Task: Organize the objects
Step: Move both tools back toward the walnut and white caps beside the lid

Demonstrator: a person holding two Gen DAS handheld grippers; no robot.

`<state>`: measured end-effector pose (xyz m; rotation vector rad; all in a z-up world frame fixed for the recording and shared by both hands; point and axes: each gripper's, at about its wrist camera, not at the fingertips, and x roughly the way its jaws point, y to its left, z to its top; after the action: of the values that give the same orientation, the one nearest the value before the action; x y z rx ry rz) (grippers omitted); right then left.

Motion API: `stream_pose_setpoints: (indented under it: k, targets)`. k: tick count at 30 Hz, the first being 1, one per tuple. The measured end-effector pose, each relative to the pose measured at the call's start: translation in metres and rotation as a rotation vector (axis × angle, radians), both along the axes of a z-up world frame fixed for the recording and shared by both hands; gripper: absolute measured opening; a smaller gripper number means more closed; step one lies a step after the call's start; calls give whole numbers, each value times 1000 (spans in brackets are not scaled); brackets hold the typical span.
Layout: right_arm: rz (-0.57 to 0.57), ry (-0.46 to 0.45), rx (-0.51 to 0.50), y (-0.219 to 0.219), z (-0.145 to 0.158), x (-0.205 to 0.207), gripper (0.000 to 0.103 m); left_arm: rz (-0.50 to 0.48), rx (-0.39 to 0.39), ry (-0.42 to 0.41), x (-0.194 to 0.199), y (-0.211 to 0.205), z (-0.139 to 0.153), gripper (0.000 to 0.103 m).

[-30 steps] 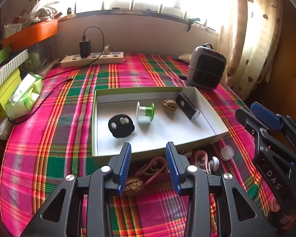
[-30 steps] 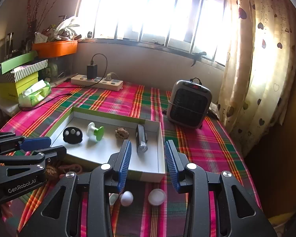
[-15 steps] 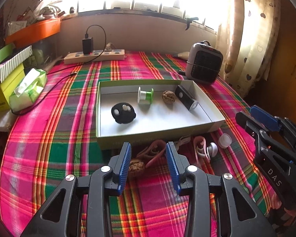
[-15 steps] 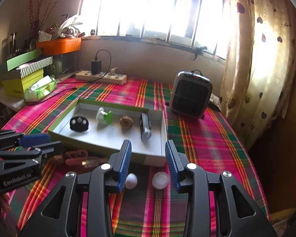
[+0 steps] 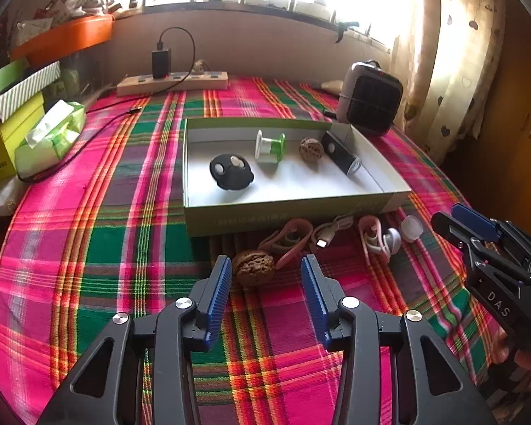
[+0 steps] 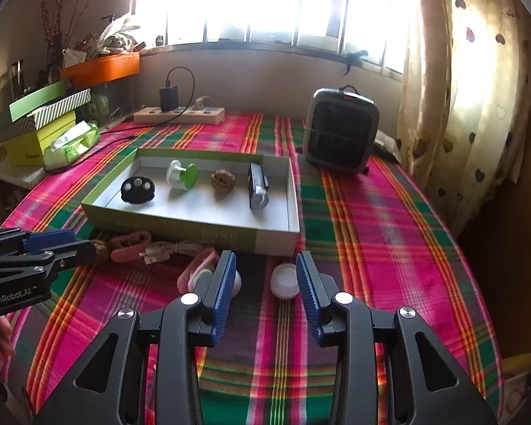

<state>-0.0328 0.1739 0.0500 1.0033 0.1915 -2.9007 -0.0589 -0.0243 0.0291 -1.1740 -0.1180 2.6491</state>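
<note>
Plaid tablecloth (image 5: 88, 248) under a sunlit window. My left gripper (image 5: 265, 279) hangs low, jaws spread, empty, a walnut (image 5: 253, 267) between its tips. Right gripper (image 6: 265, 276) likewise gaping, white cap (image 6: 284, 281) between its fingers. Box lid (image 5: 286, 212) just beyond; pink strap (image 5: 290, 239) and cable (image 5: 331, 232) along its near wall.
</note>
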Motion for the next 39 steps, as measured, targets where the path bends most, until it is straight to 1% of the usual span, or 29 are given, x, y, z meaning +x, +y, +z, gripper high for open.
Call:
stream_pose_setpoints:
  k: [3,7,12,19,24,29,30,31,32,35,39]
  targets:
    - [-7,-19,-12,4,-5,0,37,-7,-7,-8,-2,0,-4,40]
    - [-16,-39,-12,8,-9,-1,37,-10,-34,-22,-8,0,-9,40]
    - [-27,-50,-16,13,-13,-3,37,-5,-41,-27,-14,-2,-13,41]
    - [-47,-73,-34,23,-18,-7,37,6,-28,-41,-21,-6,-17,41]
    - [-51,-107,-73,31,-24,-12,37,5,-25,-50,-25,-7,-19,41]
    - [-43,-132,-90,35,-28,-17,37,6,-33,-64,-27,-7,-23,41]
    - [-38,-136,-94,35,-29,-19,40,7,-33,-64,-28,-7,-23,41]
    - [-37,-142,-98,35,-31,-20,46,5,-32,-64,-28,-7,-23,41]
    - [-36,-146,-102,35,-31,-22,48,4,-32,-64,-28,-7,-23,41]
    - [-35,-170,-129,37,-35,-27,48,1,-32,-65,-29,-7,-23,41]
    - [-44,-189,-134,40,-37,-34,48,-4,-43,-65,-31,-6,-23,41]
